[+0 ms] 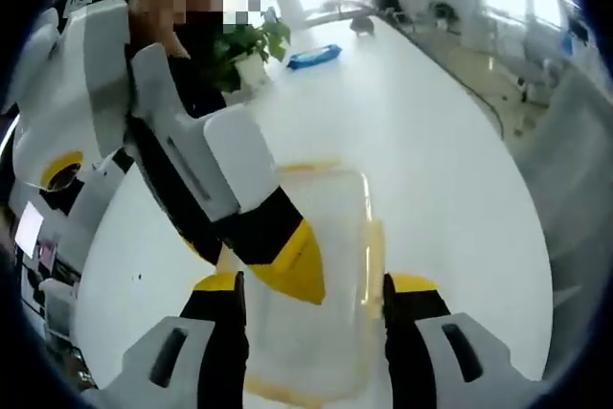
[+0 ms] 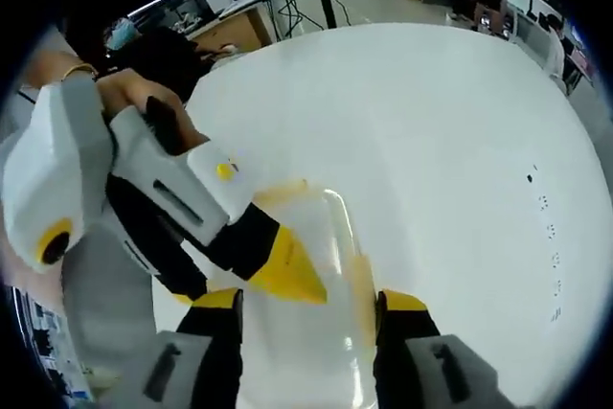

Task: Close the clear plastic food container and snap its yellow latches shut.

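In the left gripper view my left hand-held gripper (image 1: pixel 311 299) stands open, its two yellow-tipped black jaws rising at 7 and 5 o'clock with the clear plastic container (image 1: pixel 321 275) between them. The container lies on the white tabletop (image 1: pixel 431 170), its lid looking down, and a yellow latch (image 1: pixel 374 261) runs along its edge just beside my jaw at 5 o'clock. A second yellow strip (image 1: pixel 306 168) lines the far edge toward 12 o'clock. My right hand-held gripper (image 1: pixel 292 261) comes in from 10 o'clock, its yellow tip pressed onto the lid's near-left part; I cannot tell whether its jaws are parted. Farther off, toward 12 o'clock, a potted plant (image 1: pixel 244 45) and a blue object (image 1: pixel 314 56) stand on the tabletop.

In the right gripper view my right hand-held gripper (image 2: pixel 308 308) is also open, jaws at 7 and 5 o'clock, the clear plastic container (image 2: pixel 316 246) between and beyond them on the tabletop (image 2: pixel 431 122). A yellow latch (image 2: pixel 362 280) shows blurred near the jaw at 5 o'clock. My left hand-held gripper (image 2: pixel 287 270) enters from 9 o'clock, held by my hand (image 2: pixel 144 102), its yellow tip over the container's left side.
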The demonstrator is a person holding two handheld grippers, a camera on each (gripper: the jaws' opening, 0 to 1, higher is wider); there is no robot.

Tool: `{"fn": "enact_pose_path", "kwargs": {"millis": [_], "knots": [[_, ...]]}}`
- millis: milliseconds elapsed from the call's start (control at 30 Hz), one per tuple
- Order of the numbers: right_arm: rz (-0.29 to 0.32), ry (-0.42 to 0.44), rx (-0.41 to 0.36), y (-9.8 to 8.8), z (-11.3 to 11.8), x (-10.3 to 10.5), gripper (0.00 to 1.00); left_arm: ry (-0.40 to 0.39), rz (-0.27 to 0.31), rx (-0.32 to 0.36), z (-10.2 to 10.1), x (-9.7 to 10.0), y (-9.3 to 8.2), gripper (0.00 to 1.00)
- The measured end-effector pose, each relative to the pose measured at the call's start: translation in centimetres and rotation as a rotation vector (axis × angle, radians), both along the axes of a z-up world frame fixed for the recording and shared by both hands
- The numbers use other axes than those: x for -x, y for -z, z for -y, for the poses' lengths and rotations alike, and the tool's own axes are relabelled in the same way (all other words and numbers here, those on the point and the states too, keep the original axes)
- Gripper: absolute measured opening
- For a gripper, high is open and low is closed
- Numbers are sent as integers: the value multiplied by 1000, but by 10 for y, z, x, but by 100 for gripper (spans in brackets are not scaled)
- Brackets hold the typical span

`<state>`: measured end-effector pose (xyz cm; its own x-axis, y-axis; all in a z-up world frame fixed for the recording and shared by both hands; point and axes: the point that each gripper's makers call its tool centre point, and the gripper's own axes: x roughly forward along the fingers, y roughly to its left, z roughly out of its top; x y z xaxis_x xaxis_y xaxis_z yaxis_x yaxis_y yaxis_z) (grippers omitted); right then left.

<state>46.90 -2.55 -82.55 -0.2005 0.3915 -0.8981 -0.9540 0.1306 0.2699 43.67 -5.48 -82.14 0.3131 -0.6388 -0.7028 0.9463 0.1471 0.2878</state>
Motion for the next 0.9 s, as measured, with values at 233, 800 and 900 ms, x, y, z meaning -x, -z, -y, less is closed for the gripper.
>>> {"fn": "enact_pose_path", "kwargs": {"millis": [233, 800, 900], "knots": [[-27, 24, -44, 0, 0, -3, 49, -22, 51, 16, 3, 0, 2, 54], [-90, -5, -63, 4, -3, -3, 49, -8, 72, 53, 3, -1, 2, 53], [-129, -22, -49, 5, -4, -2, 49, 4, 71, 39, 4, -1, 3, 53]]}}
